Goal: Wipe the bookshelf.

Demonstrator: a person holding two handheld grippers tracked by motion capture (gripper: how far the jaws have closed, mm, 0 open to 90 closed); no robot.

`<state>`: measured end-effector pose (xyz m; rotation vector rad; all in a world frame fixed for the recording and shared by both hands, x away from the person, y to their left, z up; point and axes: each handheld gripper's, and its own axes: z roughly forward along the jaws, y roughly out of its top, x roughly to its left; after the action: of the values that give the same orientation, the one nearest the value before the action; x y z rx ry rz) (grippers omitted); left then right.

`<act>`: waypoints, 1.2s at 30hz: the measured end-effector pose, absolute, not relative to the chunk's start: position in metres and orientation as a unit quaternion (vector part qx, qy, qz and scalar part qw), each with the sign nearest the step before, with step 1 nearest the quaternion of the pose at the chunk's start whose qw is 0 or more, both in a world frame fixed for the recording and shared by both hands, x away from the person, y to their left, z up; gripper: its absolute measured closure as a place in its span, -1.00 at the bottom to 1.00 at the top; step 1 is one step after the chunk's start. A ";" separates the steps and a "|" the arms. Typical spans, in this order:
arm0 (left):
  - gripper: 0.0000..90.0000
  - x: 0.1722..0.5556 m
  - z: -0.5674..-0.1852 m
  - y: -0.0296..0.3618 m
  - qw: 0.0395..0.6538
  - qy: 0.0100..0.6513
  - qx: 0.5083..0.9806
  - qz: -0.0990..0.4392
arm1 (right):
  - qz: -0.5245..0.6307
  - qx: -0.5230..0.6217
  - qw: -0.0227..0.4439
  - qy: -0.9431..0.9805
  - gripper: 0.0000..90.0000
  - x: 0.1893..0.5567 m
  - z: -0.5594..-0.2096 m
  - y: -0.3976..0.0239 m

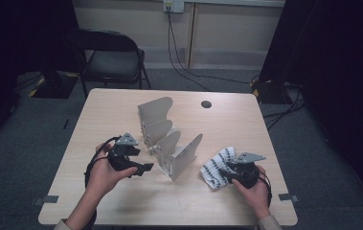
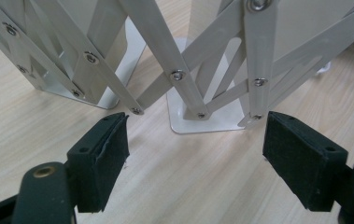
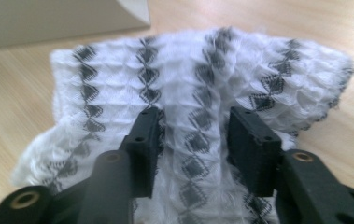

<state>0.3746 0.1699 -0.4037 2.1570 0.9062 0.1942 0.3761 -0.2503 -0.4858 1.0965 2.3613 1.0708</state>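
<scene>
A white metal folding rack with upright plates and a scissor lattice stands in the middle of the wooden table. My left gripper is just left of the rack and points at its lattice. Its jaws are open with nothing between them. A crumpled white cloth with black diamond stripes lies to the right of the rack. My right gripper rests on it from the right. Its jaws stand apart astride a raised fold of the cloth.
A black chair stands behind the table's far left corner. A dark round hole sits in the tabletop near the far edge. Cables run over the floor at the right.
</scene>
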 end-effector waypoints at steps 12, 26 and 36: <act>-0.51 0.376 -0.398 0.172 0.385 0.355 0.848 0.082 | 0.369 0.400 0.162 0.823 -0.47 0.353 -0.486 -0.280; -0.51 0.381 -0.383 0.164 0.374 0.344 0.857 0.085 | 0.363 0.394 0.182 0.825 -0.64 0.352 -0.499 -0.275; -0.51 0.386 -0.366 0.156 0.384 0.341 0.854 0.085 | 0.362 0.395 0.182 0.825 -0.64 0.353 -0.499 -0.274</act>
<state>0.3863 0.1556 -0.3661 2.1756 0.8692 0.2159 0.3531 -0.2743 -0.4987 1.1158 2.3279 1.0205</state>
